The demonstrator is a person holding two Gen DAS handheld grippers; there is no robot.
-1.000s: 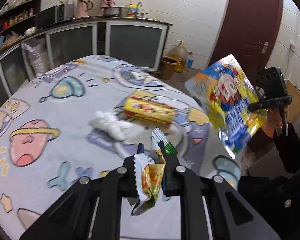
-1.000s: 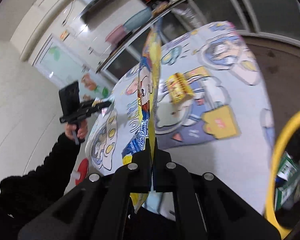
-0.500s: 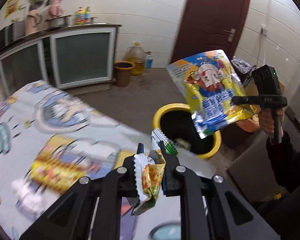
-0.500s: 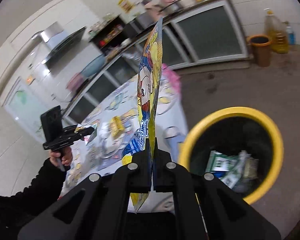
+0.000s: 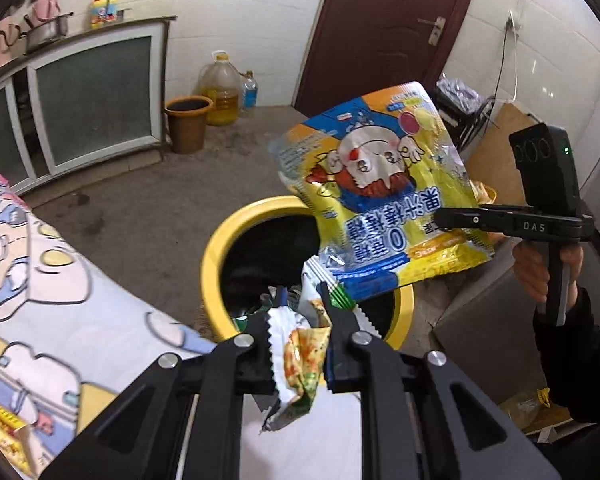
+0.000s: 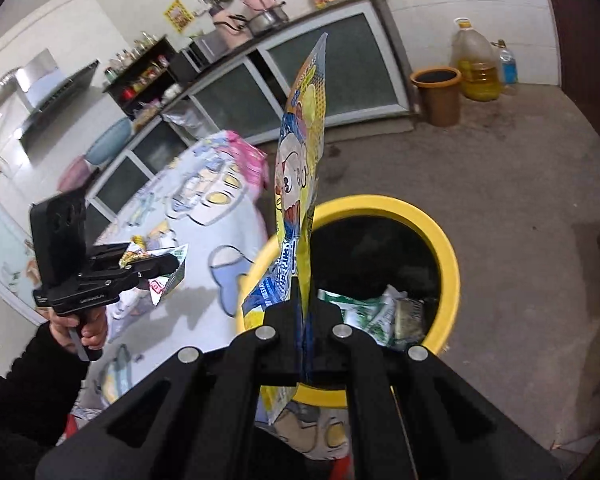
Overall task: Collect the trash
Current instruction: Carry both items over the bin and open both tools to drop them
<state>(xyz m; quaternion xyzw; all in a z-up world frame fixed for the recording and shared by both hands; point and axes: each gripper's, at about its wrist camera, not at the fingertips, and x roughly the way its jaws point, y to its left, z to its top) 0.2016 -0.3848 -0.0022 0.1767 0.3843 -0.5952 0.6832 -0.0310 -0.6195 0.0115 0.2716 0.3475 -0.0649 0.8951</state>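
Observation:
My left gripper [image 5: 300,300] is shut on a crumpled snack wrapper [image 5: 300,356], held near the near rim of the yellow trash bin [image 5: 212,264]. My right gripper [image 6: 305,280] is shut on a large yellow and blue snack bag [image 6: 300,152], which stands edge-on over the yellow bin [image 6: 448,248]. In the left wrist view the same bag [image 5: 376,196] hangs flat above the bin's right side, pinched by the right gripper [image 5: 440,216]. The left gripper [image 6: 176,262] shows in the right wrist view over the table with its wrapper [image 6: 168,280]. Trash lies inside the bin.
A table with a cartoon-print cloth [image 5: 52,292] is at the left, a yellow box [image 5: 0,420] on it. A brown bucket [image 5: 188,120], an oil jug [image 5: 220,92] and a bottle stand by the cabinets. A brown door [image 5: 380,28] is behind. Boxes [image 5: 488,336] sit right of the bin.
Both grippers swung away from the table toward the yellow bin, which came into view. The big bag now hangs over the bin. Both grips are unchanged.

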